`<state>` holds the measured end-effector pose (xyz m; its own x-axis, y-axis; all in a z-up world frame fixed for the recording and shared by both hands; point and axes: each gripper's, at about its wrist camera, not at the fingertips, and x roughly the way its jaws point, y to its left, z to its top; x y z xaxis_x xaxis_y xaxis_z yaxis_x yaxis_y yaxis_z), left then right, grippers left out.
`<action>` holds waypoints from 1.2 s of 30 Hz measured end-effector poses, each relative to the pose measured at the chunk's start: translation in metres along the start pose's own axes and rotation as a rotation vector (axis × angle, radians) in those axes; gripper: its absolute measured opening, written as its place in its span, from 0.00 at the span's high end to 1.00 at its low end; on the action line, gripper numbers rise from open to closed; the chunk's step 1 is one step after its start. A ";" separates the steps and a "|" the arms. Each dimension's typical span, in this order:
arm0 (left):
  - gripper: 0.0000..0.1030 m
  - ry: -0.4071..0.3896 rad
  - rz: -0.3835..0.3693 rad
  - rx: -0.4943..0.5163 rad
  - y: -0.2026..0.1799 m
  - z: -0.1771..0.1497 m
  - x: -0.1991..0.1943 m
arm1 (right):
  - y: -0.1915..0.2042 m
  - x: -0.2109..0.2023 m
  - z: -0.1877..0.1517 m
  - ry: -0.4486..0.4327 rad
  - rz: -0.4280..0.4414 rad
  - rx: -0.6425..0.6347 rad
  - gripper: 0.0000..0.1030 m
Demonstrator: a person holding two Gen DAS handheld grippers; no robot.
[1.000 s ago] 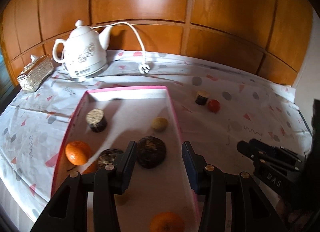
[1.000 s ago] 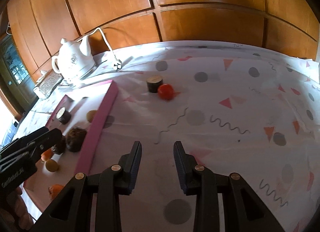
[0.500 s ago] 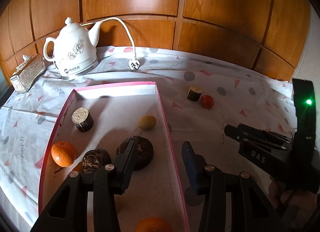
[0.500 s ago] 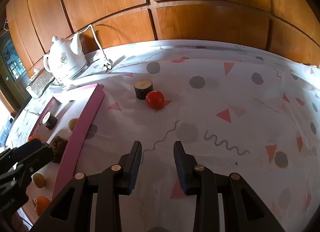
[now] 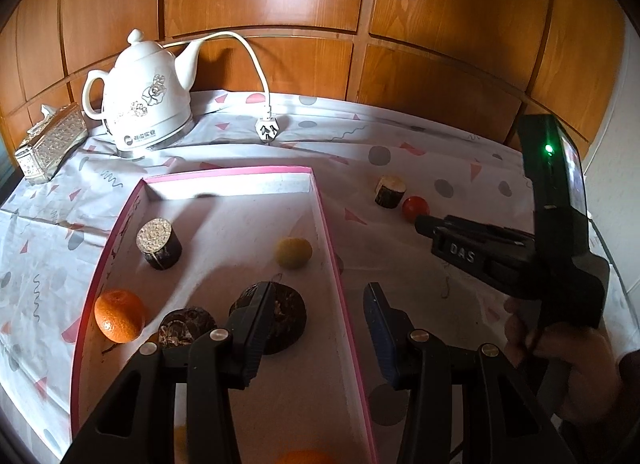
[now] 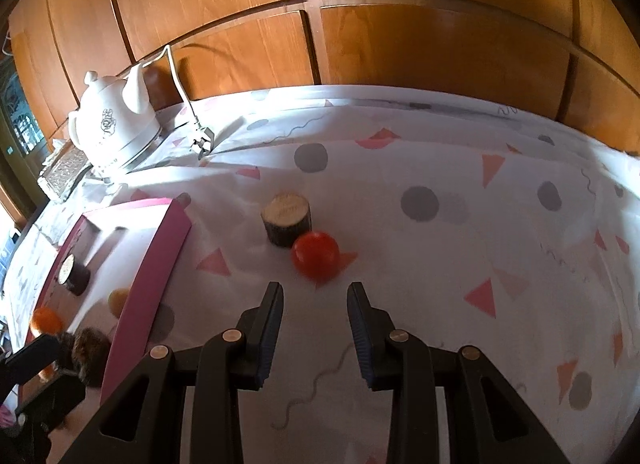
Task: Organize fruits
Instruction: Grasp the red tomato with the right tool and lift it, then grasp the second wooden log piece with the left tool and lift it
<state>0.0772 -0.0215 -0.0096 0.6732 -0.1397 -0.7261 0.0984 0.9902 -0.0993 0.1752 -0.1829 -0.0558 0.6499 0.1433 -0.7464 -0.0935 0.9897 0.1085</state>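
Observation:
A pink-rimmed tray [image 5: 328, 232] holds an orange [image 5: 119, 316], a yellow fruit [image 5: 294, 252], two dark round fruits [image 5: 286, 314] and a dark cylinder [image 5: 159, 242]. My left gripper [image 5: 318, 290] hovers open over the tray's right rim, nothing between its fingers. On the cloth to the right of the tray lie a red fruit [image 6: 316, 256] and, touching it, a second dark cylinder [image 6: 286, 217]. My right gripper [image 6: 315, 288] is open, its tips just short of the red fruit. In the left wrist view the right gripper [image 5: 424, 221] points at the red fruit [image 5: 416, 207].
A white kettle [image 5: 148, 115] with its cord and plug [image 5: 266, 129] stands at the back left, next to a patterned tissue box [image 5: 50, 143]. A wooden panel wall [image 6: 400, 43] closes the back. A hand [image 5: 560, 356] grips the right tool. Patterned cloth stretches to the right.
My right gripper has moved forward over the cloth; the red fruit and the cylinder now lie just ahead of its tips. The left gripper has drifted slightly right, over the tray's rim.

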 end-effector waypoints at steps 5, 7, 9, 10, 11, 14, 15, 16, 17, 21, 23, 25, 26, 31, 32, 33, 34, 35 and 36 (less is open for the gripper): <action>0.54 0.005 -0.003 -0.004 -0.001 0.004 0.004 | 0.003 0.013 0.008 0.005 -0.022 -0.031 0.68; 0.54 0.007 -0.004 -0.007 -0.001 0.005 0.005 | 0.005 0.019 0.010 0.009 -0.025 -0.051 0.68; 0.54 0.010 -0.003 -0.010 -0.002 0.006 0.006 | 0.006 0.024 0.011 0.007 -0.025 -0.064 0.68; 0.54 0.012 -0.005 -0.011 -0.002 0.006 0.006 | 0.006 0.026 0.011 0.007 -0.028 -0.069 0.72; 0.54 0.011 -0.007 -0.011 -0.002 0.007 0.006 | 0.006 0.027 0.012 0.009 -0.033 -0.071 0.73; 0.54 0.009 -0.008 -0.008 -0.004 0.010 0.007 | 0.005 0.024 0.012 -0.007 -0.037 -0.070 0.74; 0.55 0.010 -0.012 -0.009 -0.005 0.012 0.007 | 0.003 0.021 0.011 -0.015 -0.044 -0.062 0.74; 0.55 0.012 -0.015 -0.010 -0.006 0.013 0.008 | 0.000 0.019 0.010 -0.015 -0.058 -0.056 0.74; 0.54 0.013 -0.021 -0.009 -0.008 0.015 0.008 | -0.003 0.018 0.009 -0.012 -0.083 -0.050 0.74; 0.54 0.028 -0.041 -0.004 -0.015 0.023 0.014 | -0.017 0.014 0.002 0.008 -0.147 -0.015 0.74; 0.55 0.027 -0.046 0.000 -0.020 0.027 0.017 | -0.023 0.010 -0.001 0.006 -0.165 -0.003 0.74; 0.55 0.033 -0.053 -0.003 -0.024 0.032 0.021 | -0.029 0.008 -0.003 0.007 -0.185 0.001 0.74; 0.55 0.036 -0.061 -0.005 -0.025 0.034 0.023 | -0.031 0.006 -0.004 0.009 -0.195 0.002 0.74; 0.57 0.067 -0.072 0.001 -0.037 0.044 0.041 | -0.045 0.000 -0.011 0.009 -0.211 0.024 0.74; 0.59 0.076 -0.075 0.001 -0.039 0.046 0.045 | -0.046 -0.001 -0.012 0.006 -0.205 0.033 0.74; 0.61 0.086 -0.082 -0.001 -0.041 0.049 0.050 | -0.048 -0.001 -0.013 0.004 -0.199 0.041 0.74; 0.61 0.092 -0.085 -0.004 -0.042 0.051 0.054 | -0.048 -0.001 -0.013 0.002 -0.195 0.045 0.74; 0.61 0.097 -0.087 -0.006 -0.044 0.053 0.057 | -0.049 0.000 -0.013 0.000 -0.190 0.049 0.74; 0.61 0.106 -0.086 -0.004 -0.046 0.056 0.063 | -0.050 0.000 -0.013 0.001 -0.182 0.055 0.74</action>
<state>0.1558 -0.0762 -0.0124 0.5812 -0.2231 -0.7825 0.1491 0.9746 -0.1671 0.1696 -0.2324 -0.0696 0.6515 -0.0377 -0.7577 0.0665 0.9978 0.0076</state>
